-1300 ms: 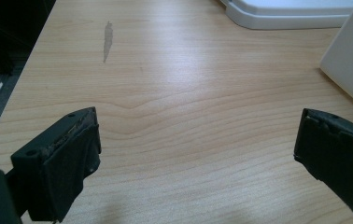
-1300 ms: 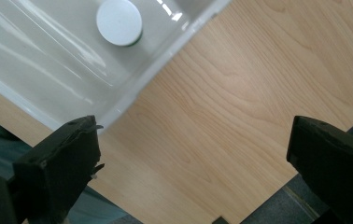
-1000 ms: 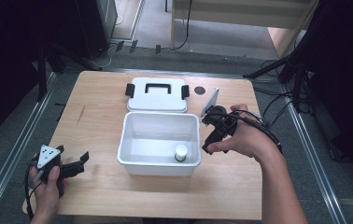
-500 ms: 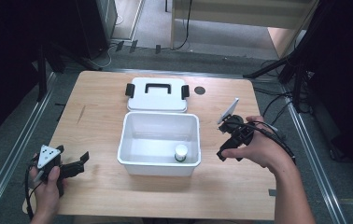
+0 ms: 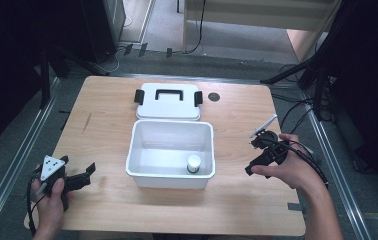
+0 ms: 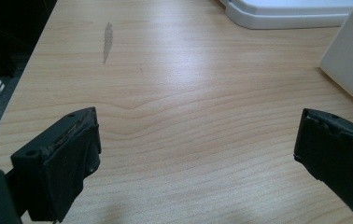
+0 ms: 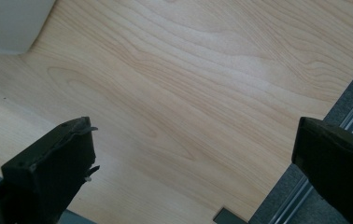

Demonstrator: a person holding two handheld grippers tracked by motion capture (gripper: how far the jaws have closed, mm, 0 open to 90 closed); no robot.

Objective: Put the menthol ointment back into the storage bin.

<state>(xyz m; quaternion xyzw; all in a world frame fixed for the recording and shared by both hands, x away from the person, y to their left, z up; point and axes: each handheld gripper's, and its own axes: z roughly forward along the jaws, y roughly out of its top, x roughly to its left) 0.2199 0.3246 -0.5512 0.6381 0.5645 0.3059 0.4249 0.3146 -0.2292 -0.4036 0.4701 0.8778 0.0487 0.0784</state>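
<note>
A white open box (image 5: 142, 150) stands at the table's middle, with a small white jar (image 5: 193, 163) upright in its near right corner. Its white lid (image 5: 168, 104), with a black handle and latches, lies flat just behind it. My left gripper (image 5: 88, 172) rests low at the near left of the table, open and holding nothing; in the left gripper view (image 6: 198, 140) the box wall (image 6: 352, 60) is at the right. My right gripper (image 5: 252, 155) hovers to the right of the box, open and holding nothing, and the right gripper view (image 7: 195, 140) shows bare wood between its jaws.
A dark round hole (image 5: 213, 96) sits in the tabletop right of the lid. A grey scuff (image 6: 107, 41) marks the wood at the left. Metal rails (image 5: 337, 170) run along both table sides, and cables (image 5: 297, 107) lie on the floor at the right.
My right gripper has moved away from the box's right rim, rightward and nearer to the person, toward the table's right edge. The left gripper has not moved.
</note>
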